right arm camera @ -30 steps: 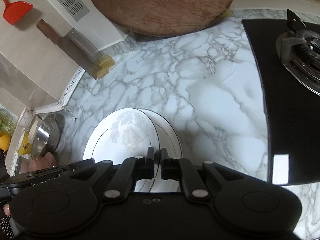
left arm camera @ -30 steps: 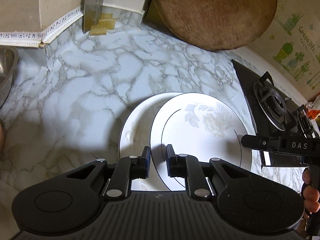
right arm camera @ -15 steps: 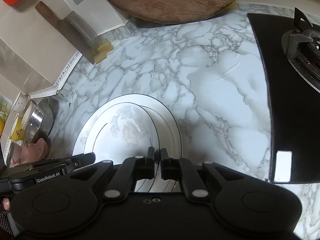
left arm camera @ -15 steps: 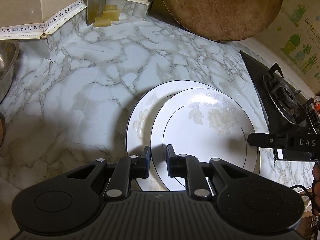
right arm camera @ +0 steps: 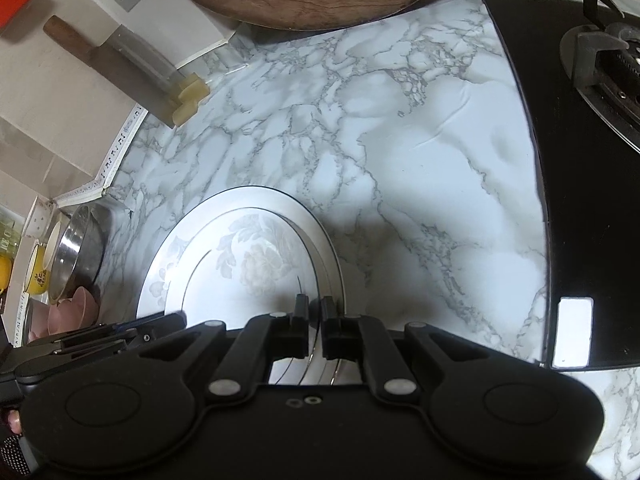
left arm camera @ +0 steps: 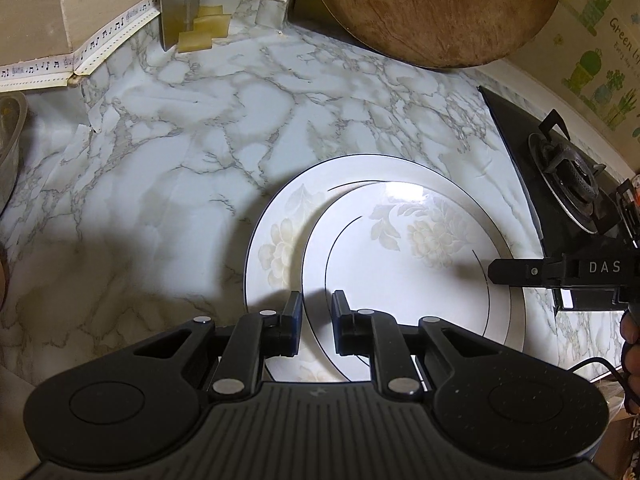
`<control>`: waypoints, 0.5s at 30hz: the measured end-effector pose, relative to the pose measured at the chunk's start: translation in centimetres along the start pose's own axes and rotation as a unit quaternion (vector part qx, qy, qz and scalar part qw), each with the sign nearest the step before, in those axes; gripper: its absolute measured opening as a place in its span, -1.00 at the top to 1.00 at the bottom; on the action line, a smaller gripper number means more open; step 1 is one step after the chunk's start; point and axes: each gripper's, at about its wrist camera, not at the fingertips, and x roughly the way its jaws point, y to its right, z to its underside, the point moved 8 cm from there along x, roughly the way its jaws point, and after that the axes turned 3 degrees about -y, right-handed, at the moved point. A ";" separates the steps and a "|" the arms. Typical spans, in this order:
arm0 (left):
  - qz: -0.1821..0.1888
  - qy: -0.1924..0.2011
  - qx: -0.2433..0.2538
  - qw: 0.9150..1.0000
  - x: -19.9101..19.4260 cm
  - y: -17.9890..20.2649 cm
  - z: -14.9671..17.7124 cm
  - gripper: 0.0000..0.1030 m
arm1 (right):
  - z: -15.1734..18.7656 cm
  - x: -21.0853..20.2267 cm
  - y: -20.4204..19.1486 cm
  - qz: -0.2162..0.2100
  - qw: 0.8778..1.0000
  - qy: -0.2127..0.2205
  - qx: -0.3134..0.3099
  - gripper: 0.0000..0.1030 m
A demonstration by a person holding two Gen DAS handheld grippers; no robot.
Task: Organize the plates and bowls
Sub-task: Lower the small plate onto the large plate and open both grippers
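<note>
A white flowered upper plate [left arm camera: 404, 276] is held just above a matching lower plate [left arm camera: 280, 236] that lies on the marble counter [left arm camera: 168, 168]. My left gripper [left arm camera: 316, 316] has its jaws on either side of the upper plate's left rim, pinching it. My right gripper [right arm camera: 315, 320] is shut on the same plate's right rim; the upper plate [right arm camera: 244, 276] and the lower plate [right arm camera: 324, 240] show there too. The right gripper's finger [left arm camera: 516, 272] shows at the right of the left wrist view.
A round wooden board [left arm camera: 432, 4] leans on the back wall. A black gas stove [right arm camera: 588, 120] lies on the right. A cleaver [right arm camera: 132, 64] leans at the back left. A steel bowl [right arm camera: 76, 256], a yellow cup [right arm camera: 38, 272] and pink bowls [right arm camera: 76, 308] stand at the left.
Both grippers have carried the upper plate lower and further over the lower plate, so the two overlap more. Both grips are unchanged.
</note>
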 end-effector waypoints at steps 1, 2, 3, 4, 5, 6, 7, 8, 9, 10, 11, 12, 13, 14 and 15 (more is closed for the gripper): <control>0.001 -0.001 0.000 1.000 0.0 0.0 0.0 0.72 | 0.0 0.0 0.1 -0.002 1.000 -0.001 0.002 0.87; 0.001 -0.003 0.001 1.000 0.0 0.0 0.0 0.72 | -0.1 0.0 0.1 -0.003 1.000 -0.002 0.003 0.87; 0.002 -0.004 0.002 1.000 0.0 0.0 -0.1 0.72 | -0.1 0.0 0.0 -0.003 1.000 -0.001 0.002 0.87; 0.004 -0.004 0.003 1.000 0.0 0.0 -0.1 0.72 | -0.1 0.0 0.0 -0.003 1.000 -0.002 0.002 0.87; 0.005 -0.005 0.004 1.000 0.0 -0.1 -0.1 0.72 | -0.2 0.0 0.0 -0.003 1.000 -0.002 0.001 0.87; 0.003 -0.003 0.003 1.000 0.0 -0.1 -0.1 0.72 | -0.2 0.0 0.0 -0.002 1.000 -0.002 -0.001 0.87; 0.002 -0.003 0.001 1.000 -0.1 -0.1 -0.2 0.72 | -0.3 0.1 -0.1 0.000 1.000 -0.002 -0.004 0.87; 0.003 -0.003 -0.001 1.000 -0.2 -0.3 -0.2 0.72 | -0.3 0.2 -0.2 0.002 1.000 -0.002 -0.005 0.87; 0.003 -0.002 -0.003 1.000 -0.3 -0.4 -0.2 0.72 | -0.4 0.3 -0.3 0.003 1.000 -0.003 -0.005 0.87; 0.003 0.000 -0.004 1.000 -0.5 -0.6 -0.2 0.72 | -0.4 0.4 -0.2 0.003 1.000 -0.004 -0.005 0.87; 0.003 0.002 -0.005 1.000 -0.7 -0.7 -0.3 0.72 | -0.5 0.6 -0.3 0.003 1.000 -0.004 -0.005 0.86; 0.003 0.004 -0.006 1.000 -0.9 -0.9 -0.3 0.72 | -0.5 0.6 -0.3 0.004 1.000 -0.004 -0.005 0.86; 0.002 0.006 -0.006 1.000 -1.1 -1.0 -0.3 0.72 | -0.6 0.7 -0.4 0.005 1.000 -0.005 -0.007 0.86; 0.001 0.009 -0.005 1.000 -1.3 -1.0 -0.3 0.72 | -0.6 0.8 -0.4 0.006 1.000 -0.005 -0.008 0.86; 0.001 0.012 -0.004 1.000 -1.5 -1.1 -0.3 0.72 | -0.5 0.9 -0.5 0.007 1.000 -0.005 -0.008 0.86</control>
